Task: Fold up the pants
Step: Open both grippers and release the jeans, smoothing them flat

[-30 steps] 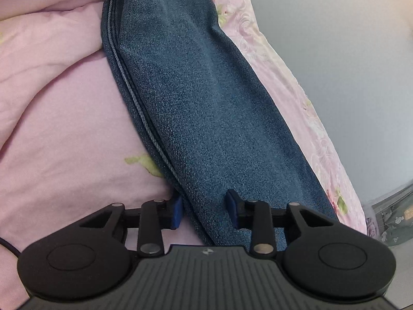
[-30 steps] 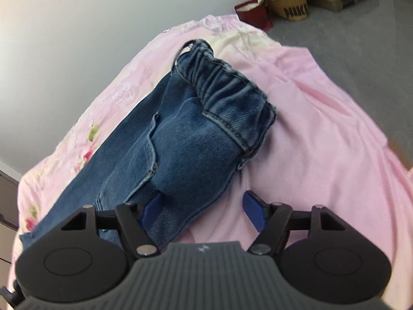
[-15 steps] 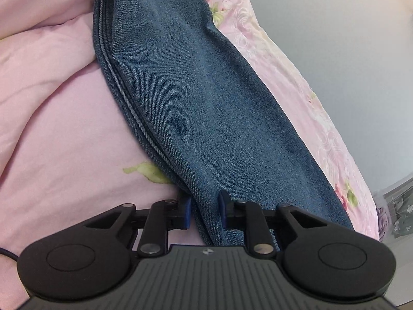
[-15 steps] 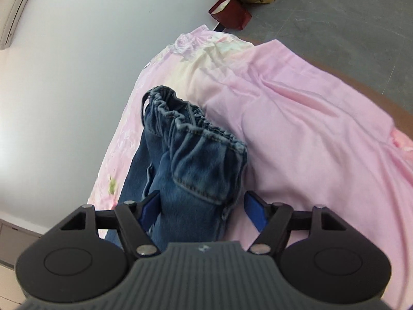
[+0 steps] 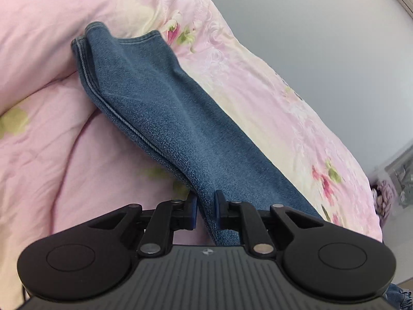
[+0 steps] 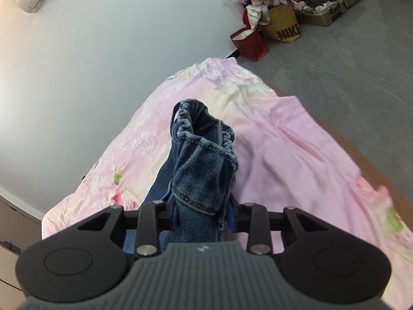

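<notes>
Denim pants (image 5: pixel 165 118) are stretched out over the pink floral quilt (image 5: pixel 46 155) on the bed. The left hand-held gripper (image 5: pixel 205 210) is clamped on the leg fabric, and the right hand-held gripper (image 6: pixel 202 215) is pinching the bunched-up waistband end (image 6: pixel 204 139), which sticks up off the quilt.

"NIKE" — black block letters on brown paper bag (image 6: pixel 281 23) on the floor; only readable text — nothing else legible.
</notes>
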### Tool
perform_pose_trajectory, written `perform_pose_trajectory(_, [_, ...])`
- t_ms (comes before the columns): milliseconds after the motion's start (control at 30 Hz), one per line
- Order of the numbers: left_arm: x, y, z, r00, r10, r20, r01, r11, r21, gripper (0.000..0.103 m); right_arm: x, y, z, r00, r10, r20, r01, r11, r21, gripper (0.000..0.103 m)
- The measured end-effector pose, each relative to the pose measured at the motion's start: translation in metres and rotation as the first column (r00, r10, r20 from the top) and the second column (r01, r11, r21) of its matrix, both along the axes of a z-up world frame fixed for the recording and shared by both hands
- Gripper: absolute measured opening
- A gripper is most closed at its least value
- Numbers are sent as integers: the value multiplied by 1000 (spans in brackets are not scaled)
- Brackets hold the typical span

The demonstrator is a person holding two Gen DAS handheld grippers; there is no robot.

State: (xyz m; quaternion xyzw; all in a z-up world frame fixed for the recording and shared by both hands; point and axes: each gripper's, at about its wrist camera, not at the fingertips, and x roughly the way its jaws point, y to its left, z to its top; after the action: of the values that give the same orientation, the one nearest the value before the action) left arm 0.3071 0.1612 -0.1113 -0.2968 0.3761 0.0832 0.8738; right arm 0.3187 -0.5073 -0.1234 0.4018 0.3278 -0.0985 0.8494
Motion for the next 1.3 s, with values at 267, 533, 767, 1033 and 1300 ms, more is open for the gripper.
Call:
perform_pose_trajectory(267, [-106, -25, -4, 998, -25, -53, 20, 996, -88, 14, -104, -37, 15, 996, -50, -71, 46, 997, -61, 30])
perform_pose_trajectory(533, [-134, -24, -45, 996, -19, -89, 7, 991, -136, 19, -131, -49, -17, 987, -64, -150, 49, 993, -105, 33])
perform_pose_trajectory(767, [-138, 18, -37, 991, -5, -135, -4, 998, -65, 41, -130, -42, -4, 965, -53, -256, -3, 977, -215, 52])
perform_pose_trajectory(1033, [-112, 90, -28, 963, 169, -207, -160, 985, 63, 40, -147, 21, 30, 973, 98, -209, -136, 975, -173, 53])
perform_pose_trajectory(1300, [-118, 34, 17, 993, -86, -81, 100, 979, 180, 40, -172, 149, 6, 928, 283, -243, -320, 939, -129, 52])
